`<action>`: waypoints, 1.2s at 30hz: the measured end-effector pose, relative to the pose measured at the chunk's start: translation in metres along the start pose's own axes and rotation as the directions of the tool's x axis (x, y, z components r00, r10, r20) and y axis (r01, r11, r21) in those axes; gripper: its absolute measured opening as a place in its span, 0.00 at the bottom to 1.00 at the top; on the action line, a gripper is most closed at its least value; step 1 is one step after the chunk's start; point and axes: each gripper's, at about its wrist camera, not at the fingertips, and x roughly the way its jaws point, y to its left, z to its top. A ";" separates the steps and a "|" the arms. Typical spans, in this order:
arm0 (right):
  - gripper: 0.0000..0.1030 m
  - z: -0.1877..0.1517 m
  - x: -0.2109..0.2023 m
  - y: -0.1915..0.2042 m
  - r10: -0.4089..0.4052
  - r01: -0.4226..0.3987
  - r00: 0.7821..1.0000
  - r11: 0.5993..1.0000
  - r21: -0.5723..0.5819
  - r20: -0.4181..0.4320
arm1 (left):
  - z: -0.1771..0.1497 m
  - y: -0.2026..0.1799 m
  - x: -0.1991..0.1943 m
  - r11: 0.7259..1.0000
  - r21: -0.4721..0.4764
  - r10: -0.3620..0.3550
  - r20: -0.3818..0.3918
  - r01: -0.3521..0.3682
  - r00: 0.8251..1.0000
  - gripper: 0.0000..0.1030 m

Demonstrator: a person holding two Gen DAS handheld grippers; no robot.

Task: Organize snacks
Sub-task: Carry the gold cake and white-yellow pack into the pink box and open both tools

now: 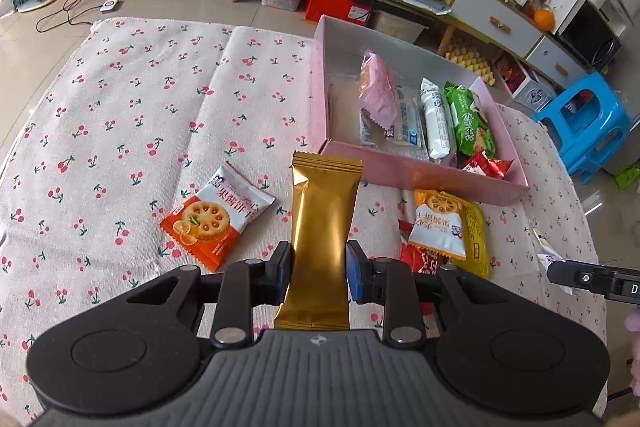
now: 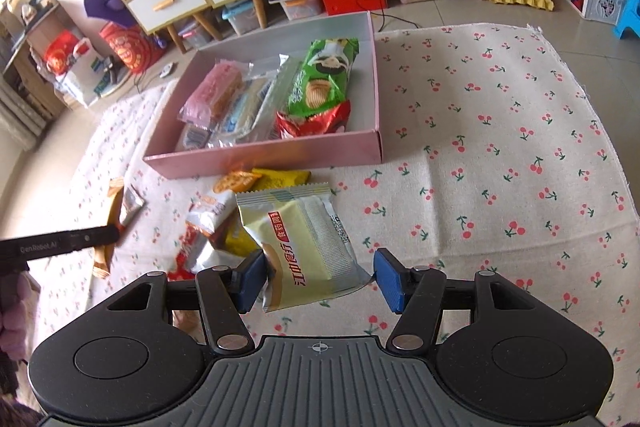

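Pinching a glossy gold sachet [image 1: 324,227] mid-frame, the left gripper [image 1: 318,269] is holding it upright; the right gripper [image 2: 320,277] is clasping a pale green packet [image 2: 304,243].

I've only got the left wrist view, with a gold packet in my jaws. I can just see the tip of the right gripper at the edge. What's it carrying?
Observer: The right gripper has its jaws closed on a pale yellow-green packet with a red label, held clear of the cherry-print cloth.
Operator: Is there room in the pink box for it?
Observer: Probably. In the pink box, a bare strip runs between the green crisps packet and the right-hand wall.
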 end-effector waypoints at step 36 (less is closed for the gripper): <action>0.57 0.142 0.100 0.028 -0.073 0.067 0.988 0.997 0.049 0.133 | 0.084 -0.045 0.096 0.990 -0.006 -0.137 0.124 0.139 0.983 0.25</action>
